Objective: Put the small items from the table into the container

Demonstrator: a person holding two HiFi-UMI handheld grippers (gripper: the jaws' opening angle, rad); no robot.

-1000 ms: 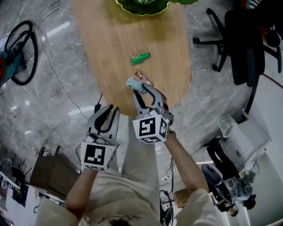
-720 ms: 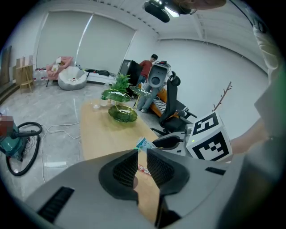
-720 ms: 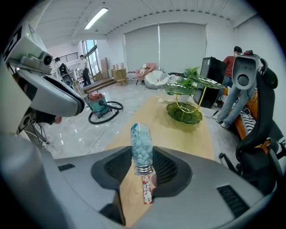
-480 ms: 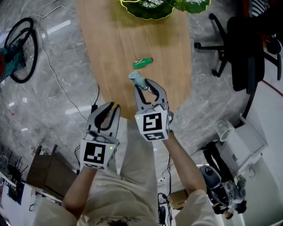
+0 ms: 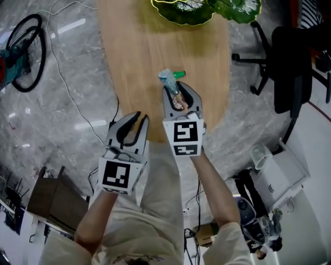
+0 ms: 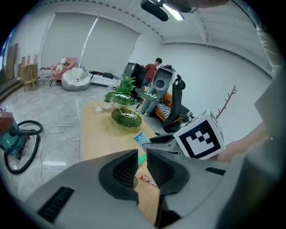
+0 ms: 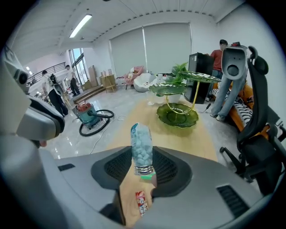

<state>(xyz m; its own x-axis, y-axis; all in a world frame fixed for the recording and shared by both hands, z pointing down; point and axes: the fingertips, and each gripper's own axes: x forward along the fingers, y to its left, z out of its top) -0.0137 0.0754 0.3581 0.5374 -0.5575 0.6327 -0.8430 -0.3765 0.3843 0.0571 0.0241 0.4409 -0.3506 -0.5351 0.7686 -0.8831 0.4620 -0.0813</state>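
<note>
While the right gripper (image 5: 176,94) is pinching only the blue packet (image 5: 168,79) by its end, it is likely risking a drop; the left gripper (image 5: 135,118), barely parted, is carrying nothing.

At the far end of the table (image 5: 134,57) sits a leaf-shaped dish (image 5: 182,14). Mid-table lies a small tube (image 5: 179,74), just beyond the right gripper (image 5: 176,89), whose fingers (image 5: 194,99) hold a pellet packet (image 5: 168,79). A wrapped candy (image 7: 141,202) lies on the table beneath that gripper. The left gripper (image 5: 138,117) is nearer and to the left, at the table's near edge. On the floor, a vacuum cleaner (image 5: 18,59) stands to the left and an office chair (image 5: 292,62) to the right.
</note>
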